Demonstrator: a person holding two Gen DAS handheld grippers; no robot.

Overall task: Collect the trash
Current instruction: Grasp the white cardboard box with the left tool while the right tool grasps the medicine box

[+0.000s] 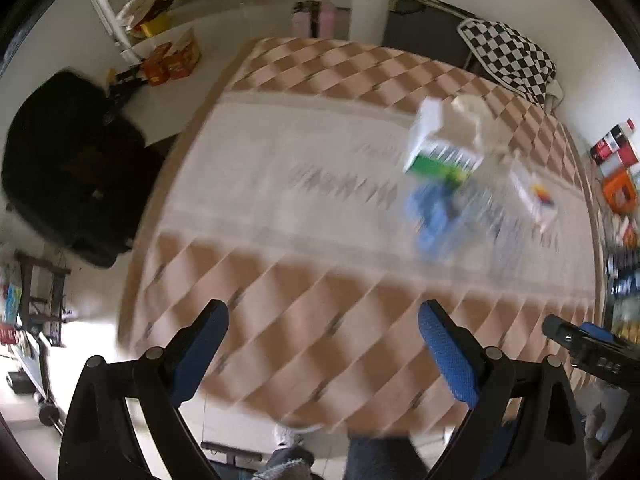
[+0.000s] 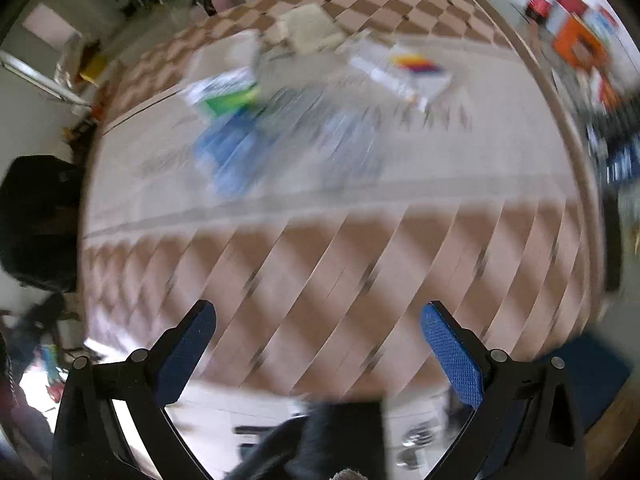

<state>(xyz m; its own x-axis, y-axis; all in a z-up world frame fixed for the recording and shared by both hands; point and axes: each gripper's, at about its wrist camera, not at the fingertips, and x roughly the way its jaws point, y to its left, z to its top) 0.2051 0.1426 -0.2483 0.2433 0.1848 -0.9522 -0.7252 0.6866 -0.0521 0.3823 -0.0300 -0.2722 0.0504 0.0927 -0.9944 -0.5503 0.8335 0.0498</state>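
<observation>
hovering over the near edge of a table [image 1: 280,280] covered in a brown-and-cream diamond-patterned cloth, both grippers hang above it with nothing between their fingers. going left to right in the left wrist view, a black bag [image 1: 68,160] sits on the floor off the table's left side, then comes the left gripper [image 1: 324,344] with its blue-padded jaws spread wide and holding nothing, and beyond it, on the pale middle band of the cloth toward the right, lies the heap of trash: a white and green carton [image 1: 440,148] tilted on top, something blue [image 1: 434,216] just beneath it, crumpled clear plastic [image 1: 492,208] beside that, and a flat white packet with a coloured print [image 1: 536,196] furthest right. a black-and-white checked cloth [image 1: 508,56] hangs over a chair behind the table. part of the other tool shows at the lower right edge. in the right wrist view, heavily blurred, the same pile lies ahead on the pale band, and the right gripper [image 2: 320,348] has its jaws equally wide apart and empty, well short of the trash. what the blue item is cannot be told through the blur.
</observation>
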